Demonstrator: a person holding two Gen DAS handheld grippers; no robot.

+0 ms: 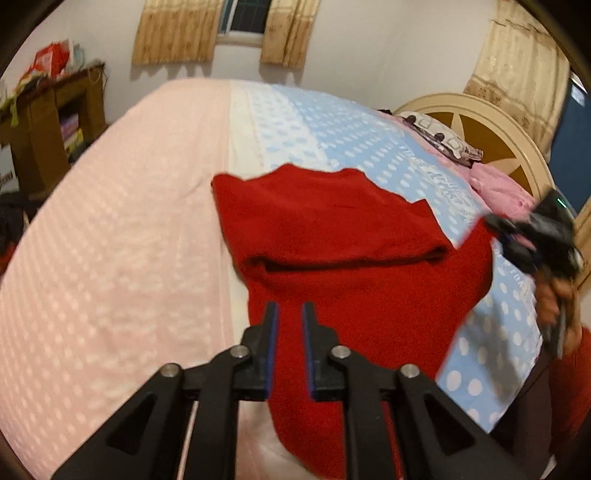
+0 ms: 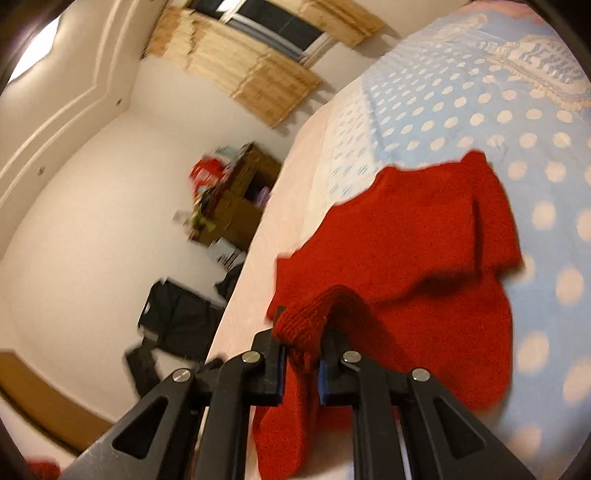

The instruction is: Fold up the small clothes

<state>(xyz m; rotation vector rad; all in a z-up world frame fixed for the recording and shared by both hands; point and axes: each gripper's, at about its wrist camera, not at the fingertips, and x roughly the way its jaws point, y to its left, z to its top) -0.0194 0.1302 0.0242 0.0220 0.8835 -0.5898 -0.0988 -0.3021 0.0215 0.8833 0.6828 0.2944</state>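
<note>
While the right gripper (image 2: 301,332) clenches a red sweater's (image 1: 351,236) cuff, seemingly its sleeve, near the bed's (image 1: 110,240) edge, the left gripper (image 1: 290,314) hangs released, empty.

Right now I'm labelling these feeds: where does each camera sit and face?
Left wrist: behind the left tool, open and empty, looking down at the red sweater; a hand shows at right.
Right wrist: behind the right tool, clamped on a sleeve, facing along the bed.
Shared: sweater, bed, curtained window.
</note>
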